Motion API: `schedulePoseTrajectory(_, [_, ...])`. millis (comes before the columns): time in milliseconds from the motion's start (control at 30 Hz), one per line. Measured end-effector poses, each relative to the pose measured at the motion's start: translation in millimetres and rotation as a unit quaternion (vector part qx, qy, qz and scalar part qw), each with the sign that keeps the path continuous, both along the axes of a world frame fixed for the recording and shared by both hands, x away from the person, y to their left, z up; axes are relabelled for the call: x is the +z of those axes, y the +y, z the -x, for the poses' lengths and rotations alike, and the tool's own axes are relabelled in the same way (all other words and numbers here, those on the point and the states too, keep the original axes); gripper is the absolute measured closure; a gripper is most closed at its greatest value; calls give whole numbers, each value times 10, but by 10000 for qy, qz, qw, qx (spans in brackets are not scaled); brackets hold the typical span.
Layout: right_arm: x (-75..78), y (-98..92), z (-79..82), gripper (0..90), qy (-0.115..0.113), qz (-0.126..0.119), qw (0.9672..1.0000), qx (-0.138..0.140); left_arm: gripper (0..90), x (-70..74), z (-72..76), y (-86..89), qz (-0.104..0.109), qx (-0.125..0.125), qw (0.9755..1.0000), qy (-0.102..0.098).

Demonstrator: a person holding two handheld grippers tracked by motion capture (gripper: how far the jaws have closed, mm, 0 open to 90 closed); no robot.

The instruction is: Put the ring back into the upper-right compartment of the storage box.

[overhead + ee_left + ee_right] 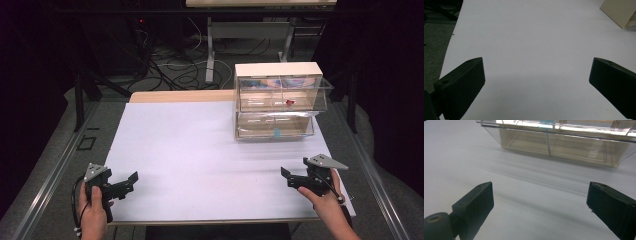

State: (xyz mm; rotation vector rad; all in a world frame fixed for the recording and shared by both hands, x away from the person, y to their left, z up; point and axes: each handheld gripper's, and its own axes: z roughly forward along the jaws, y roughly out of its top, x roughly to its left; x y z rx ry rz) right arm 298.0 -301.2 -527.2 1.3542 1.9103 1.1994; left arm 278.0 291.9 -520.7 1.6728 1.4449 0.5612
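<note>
Two grippers sit low at the near edge of the white sheet in the high view — the left gripper at the near left corner, the right gripper at the near right, each held by a hand and aimed inward across the sheet. Well apart from both, at the far right, stands a small drawer cabinet with clear drawers; its long axis runs left to right and its fronts face the person. The upper drawer juts out past the lower one. A red speck lies in the upper, a blue one at the lower's front. No writing can be read.

Left gripper view: the jaws stand wide apart over bare sheet, nothing between them; the cabinet's corner shows top right.

Right gripper view: jaws likewise spread, empty — ahead lies the lower drawer, its length across the frame.
</note>
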Motion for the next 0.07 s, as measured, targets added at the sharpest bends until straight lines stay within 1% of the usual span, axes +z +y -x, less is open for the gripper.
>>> schedulePoseTrajectory(67, [-15,4,-6,70,51,-4,10000,-33,5,0,0,1,0,4,10000,14])
